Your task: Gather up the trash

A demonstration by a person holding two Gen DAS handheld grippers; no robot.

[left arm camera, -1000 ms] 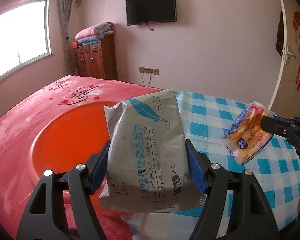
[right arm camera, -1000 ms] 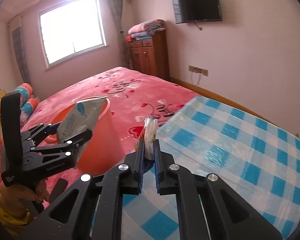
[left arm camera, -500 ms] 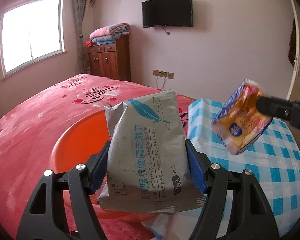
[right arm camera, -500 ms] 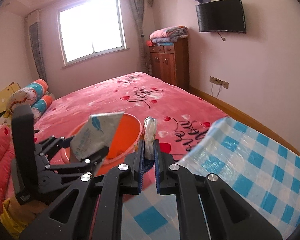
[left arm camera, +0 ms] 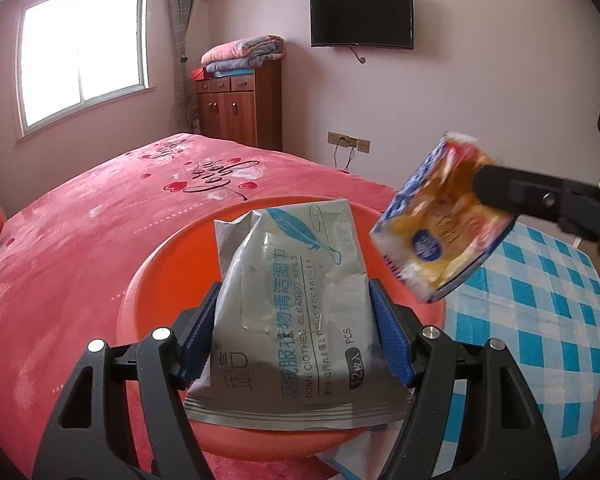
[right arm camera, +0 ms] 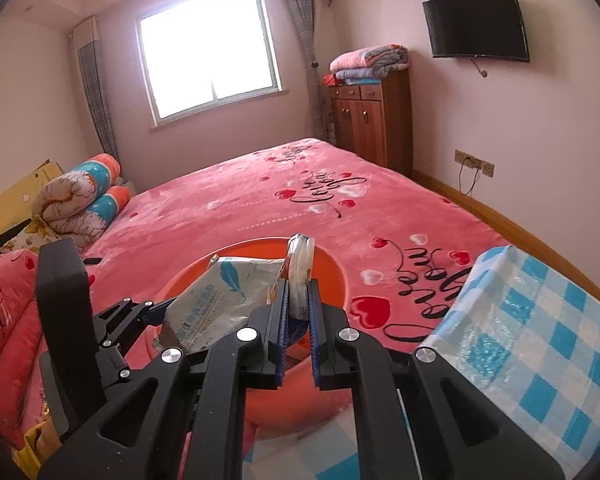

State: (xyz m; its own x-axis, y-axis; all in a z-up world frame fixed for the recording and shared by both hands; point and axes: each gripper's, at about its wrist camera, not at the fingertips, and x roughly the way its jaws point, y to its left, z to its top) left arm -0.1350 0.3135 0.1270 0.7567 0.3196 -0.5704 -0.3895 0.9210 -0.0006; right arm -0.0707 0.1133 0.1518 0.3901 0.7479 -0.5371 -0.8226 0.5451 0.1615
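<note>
My left gripper (left arm camera: pixel 296 316) is shut on a grey wet-wipes pack (left arm camera: pixel 296 300) with a blue feather print, held upright over the orange basin (left arm camera: pixel 168 276). In the right wrist view my right gripper (right arm camera: pixel 298 304) is shut on a thin snack wrapper (right arm camera: pixel 300 256), seen edge-on above the same orange basin (right arm camera: pixel 332 264). From the left wrist view that wrapper (left arm camera: pixel 440 220) shows its orange and blue face, hanging just over the basin's right rim. The wipes pack (right arm camera: pixel 216 296) and the left gripper (right arm camera: pixel 140 316) lie to the left of the right one.
The basin rests on a pink bedspread (right arm camera: pixel 260 200). A blue and white checked cloth (left arm camera: pixel 540 300) covers the surface at the right. Rolled bedding (right arm camera: pixel 84 196) lies at the bed's left, and a wooden cabinet (right arm camera: pixel 372 116) stands against the far wall.
Both grippers have moved left, from beside the checked cloth to over the orange basin. The snack wrapper has drawn close to the wipes pack. Both grips are unchanged.
</note>
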